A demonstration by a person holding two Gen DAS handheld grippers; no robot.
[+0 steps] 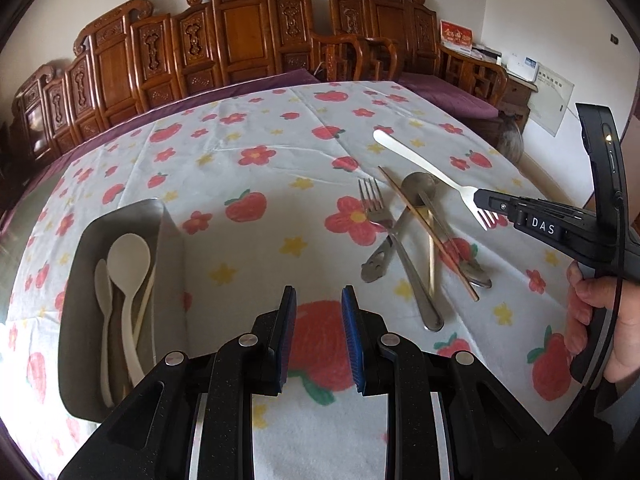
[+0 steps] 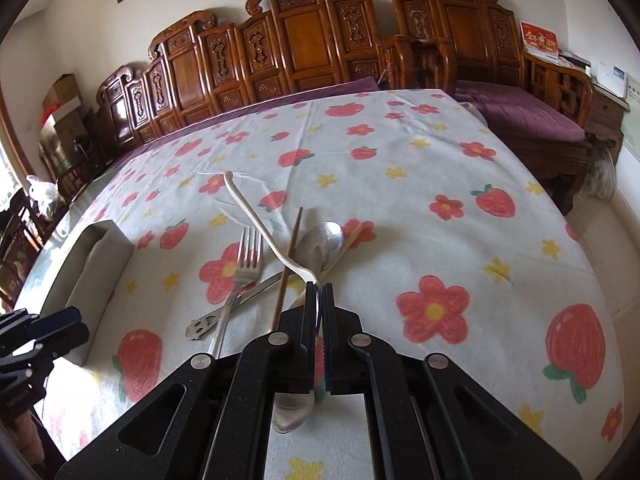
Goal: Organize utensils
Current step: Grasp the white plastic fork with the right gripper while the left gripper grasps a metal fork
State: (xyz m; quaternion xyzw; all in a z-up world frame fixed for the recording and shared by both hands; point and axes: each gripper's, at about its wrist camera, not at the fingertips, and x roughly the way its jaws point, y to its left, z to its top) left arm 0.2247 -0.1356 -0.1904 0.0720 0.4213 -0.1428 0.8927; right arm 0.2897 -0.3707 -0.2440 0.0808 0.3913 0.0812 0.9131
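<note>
My right gripper (image 1: 486, 202) (image 2: 319, 288) is shut on the tine end of a white plastic fork (image 1: 420, 164) (image 2: 256, 216), which hangs above the table with its handle pointing away. Under it lies a crossed pile of utensils: a metal fork (image 1: 374, 208) (image 2: 248, 256), a metal spoon (image 1: 418, 184) (image 2: 324, 240) and brown chopsticks (image 1: 428, 236) (image 2: 290, 264). A grey tray (image 1: 170, 248) (image 2: 96, 248) at the left holds white spoons (image 1: 128, 256). My left gripper (image 1: 318, 312) (image 2: 40, 332) hovers just right of the tray, open, with nothing between its blue pads.
A flower and strawberry tablecloth (image 1: 260, 160) covers the table. Carved wooden chairs (image 1: 240, 32) with purple cushions line its far edge. A person's hand (image 1: 600, 320) holds the right gripper's handle. A second spoon (image 2: 292, 408) lies under the right gripper.
</note>
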